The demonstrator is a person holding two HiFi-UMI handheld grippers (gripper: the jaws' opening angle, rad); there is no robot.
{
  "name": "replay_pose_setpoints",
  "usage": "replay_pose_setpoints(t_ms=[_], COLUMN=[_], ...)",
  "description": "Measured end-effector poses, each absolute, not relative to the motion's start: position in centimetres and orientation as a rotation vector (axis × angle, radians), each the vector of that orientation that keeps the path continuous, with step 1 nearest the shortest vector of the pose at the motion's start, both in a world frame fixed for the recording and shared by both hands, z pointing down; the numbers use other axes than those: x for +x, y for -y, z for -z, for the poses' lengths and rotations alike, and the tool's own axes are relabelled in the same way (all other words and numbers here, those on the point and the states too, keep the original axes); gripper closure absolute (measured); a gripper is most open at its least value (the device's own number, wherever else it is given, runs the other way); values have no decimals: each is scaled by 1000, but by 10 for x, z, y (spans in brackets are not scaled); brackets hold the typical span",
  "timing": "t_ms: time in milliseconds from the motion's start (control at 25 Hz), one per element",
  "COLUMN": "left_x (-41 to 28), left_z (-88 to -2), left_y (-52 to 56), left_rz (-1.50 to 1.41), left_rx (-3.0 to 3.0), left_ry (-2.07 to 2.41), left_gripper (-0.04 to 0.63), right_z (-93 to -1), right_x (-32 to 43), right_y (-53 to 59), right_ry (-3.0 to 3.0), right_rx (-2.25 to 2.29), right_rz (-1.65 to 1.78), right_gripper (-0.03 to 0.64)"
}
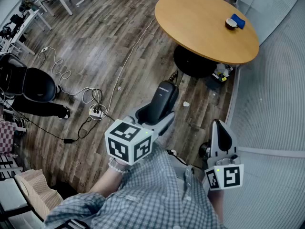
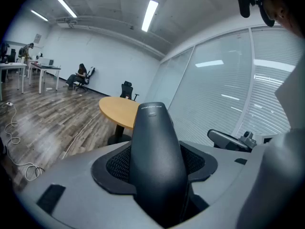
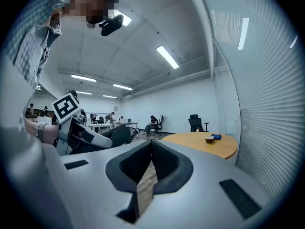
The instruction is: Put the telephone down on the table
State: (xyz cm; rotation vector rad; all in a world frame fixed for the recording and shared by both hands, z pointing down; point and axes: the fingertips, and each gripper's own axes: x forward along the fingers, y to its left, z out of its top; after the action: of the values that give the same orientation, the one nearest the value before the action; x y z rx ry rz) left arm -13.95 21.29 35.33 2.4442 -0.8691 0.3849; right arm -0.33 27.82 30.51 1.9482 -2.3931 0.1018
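The telephone (image 1: 162,100) is a black handset, held up over the wooden floor. My left gripper (image 1: 155,119) is shut on its lower part. In the left gripper view the telephone (image 2: 155,156) stands upright between the jaws and points toward the round wooden table (image 2: 119,111). That table (image 1: 205,25) is at the upper right of the head view, well ahead of both grippers. My right gripper (image 1: 218,127) hangs to the right of the left one, shut with nothing in it; its tips meet in the right gripper view (image 3: 151,144).
A cup (image 1: 231,24) and a blue object (image 1: 238,20) sit near the table's right edge. Cables and a power strip (image 1: 96,111) lie on the floor at left, beside a black office chair (image 1: 33,84). A glass wall with blinds (image 1: 276,94) runs along the right.
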Motion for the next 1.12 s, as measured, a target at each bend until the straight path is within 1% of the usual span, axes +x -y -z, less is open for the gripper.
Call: replay_pose_setpoints(t_ms=[600, 1120], left_x=[-143, -168], left_z=[-352, -352], left_y=[-211, -207], left_rz=[-386, -381], left_rx=[2447, 2473], left_ry=[863, 847], left_gripper=[313, 313], right_z=[-304, -306], right_x=[-7, -24], right_y=[-277, -280], right_ry=[2379, 2334], right_rx=[1947, 2012], right_rz=[-94, -87], right_gripper=[606, 606])
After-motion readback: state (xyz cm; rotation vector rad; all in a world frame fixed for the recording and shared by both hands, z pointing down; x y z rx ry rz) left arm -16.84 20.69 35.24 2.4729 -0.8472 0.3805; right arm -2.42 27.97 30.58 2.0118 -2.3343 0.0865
